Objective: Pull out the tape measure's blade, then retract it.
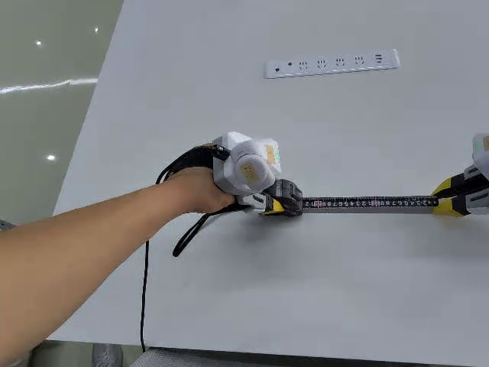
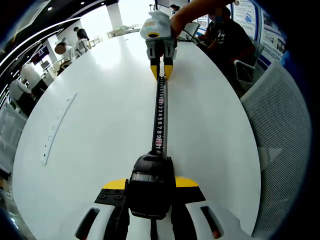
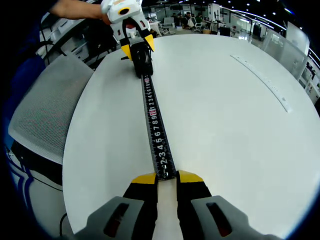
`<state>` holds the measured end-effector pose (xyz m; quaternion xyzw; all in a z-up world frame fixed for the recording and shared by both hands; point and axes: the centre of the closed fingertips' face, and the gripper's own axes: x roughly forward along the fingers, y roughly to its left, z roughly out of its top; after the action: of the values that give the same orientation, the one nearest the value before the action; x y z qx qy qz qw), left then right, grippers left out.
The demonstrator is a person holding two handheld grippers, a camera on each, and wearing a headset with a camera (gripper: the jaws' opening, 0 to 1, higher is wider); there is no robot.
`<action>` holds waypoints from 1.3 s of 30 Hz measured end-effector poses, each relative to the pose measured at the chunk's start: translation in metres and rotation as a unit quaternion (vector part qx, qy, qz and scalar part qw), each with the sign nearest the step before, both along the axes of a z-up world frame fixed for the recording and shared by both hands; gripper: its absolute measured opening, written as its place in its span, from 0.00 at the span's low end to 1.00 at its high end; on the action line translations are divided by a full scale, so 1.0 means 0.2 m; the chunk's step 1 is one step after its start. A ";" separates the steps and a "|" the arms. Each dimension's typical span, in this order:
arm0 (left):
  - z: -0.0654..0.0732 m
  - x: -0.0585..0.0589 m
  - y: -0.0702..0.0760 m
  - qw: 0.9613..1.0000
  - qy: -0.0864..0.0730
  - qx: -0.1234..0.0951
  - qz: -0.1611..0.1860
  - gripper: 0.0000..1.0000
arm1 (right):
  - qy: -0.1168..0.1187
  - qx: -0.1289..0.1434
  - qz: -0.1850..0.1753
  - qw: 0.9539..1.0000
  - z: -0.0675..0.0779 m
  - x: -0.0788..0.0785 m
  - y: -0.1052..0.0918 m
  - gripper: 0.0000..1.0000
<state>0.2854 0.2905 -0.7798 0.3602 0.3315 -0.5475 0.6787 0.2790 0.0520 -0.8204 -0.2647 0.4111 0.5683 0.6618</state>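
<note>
blade (image 3: 154, 127) out | left gripper (image 2: 151, 186) jaws clamp tape measure (image 2: 151, 192) | right gripper (image 3: 165, 179) jaws pinch blade | next: probably guided retraction

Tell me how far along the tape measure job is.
Done: the blade lies pulled out across the table. In hand: the left gripper clamps the case, the right gripper pinches the blade's end. Left: letting the blade retract into the case.
</note>
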 end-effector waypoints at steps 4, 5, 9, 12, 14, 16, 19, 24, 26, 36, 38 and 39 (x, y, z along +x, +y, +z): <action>0.00 0.00 0.00 1.000 0.000 0.000 -0.001 0.28 | -0.001 0.001 -0.003 1.000 0.00 0.00 0.00 0.09; 0.00 0.00 0.00 1.000 0.000 -0.001 -0.001 0.28 | 0.000 0.003 -0.005 1.000 0.00 0.00 0.00 0.09; 0.00 0.00 0.00 1.000 -0.001 -0.001 -0.001 0.28 | -0.001 0.003 -0.004 1.000 0.00 0.00 0.00 0.09; 0.00 0.00 -0.01 1.000 -0.004 -0.001 -0.001 0.28 | -0.006 0.001 0.004 1.000 0.00 0.00 0.01 0.10; 0.00 0.00 -0.01 1.000 -0.003 0.000 -0.002 0.28 | -0.008 0.000 0.007 1.000 0.00 0.00 0.01 0.10; 0.00 0.00 -0.01 1.000 -0.001 -0.001 -0.002 0.28 | -0.010 0.000 0.008 1.000 0.01 -0.01 0.01 0.10; 0.00 0.00 -0.01 1.000 0.001 -0.004 -0.001 0.29 | -0.016 -0.005 0.017 1.000 0.00 -0.01 0.01 0.11; 0.00 0.00 -0.01 1.000 -0.001 -0.005 0.002 0.29 | -0.025 -0.007 0.026 0.999 0.01 -0.02 0.01 0.12; 0.00 0.00 -0.01 1.000 -0.004 -0.005 0.001 0.30 | -0.028 -0.007 0.030 0.999 0.01 -0.02 0.01 0.12; 0.00 0.00 -0.01 1.000 -0.011 -0.007 0.011 0.31 | -0.045 -0.015 0.042 0.998 0.01 -0.02 0.00 0.13; 0.00 0.00 -0.01 1.000 -0.013 -0.007 0.013 0.31 | -0.045 -0.016 0.041 0.998 0.01 -0.02 -0.01 0.13; 0.00 0.00 -0.01 1.000 -0.013 -0.007 0.016 0.31 | -0.043 -0.017 0.034 0.998 0.01 -0.03 -0.01 0.13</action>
<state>0.2851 0.2893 -0.7791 0.3574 0.3248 -0.5340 0.6940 0.2740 0.0508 -0.8191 -0.3137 0.3828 0.5717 0.6544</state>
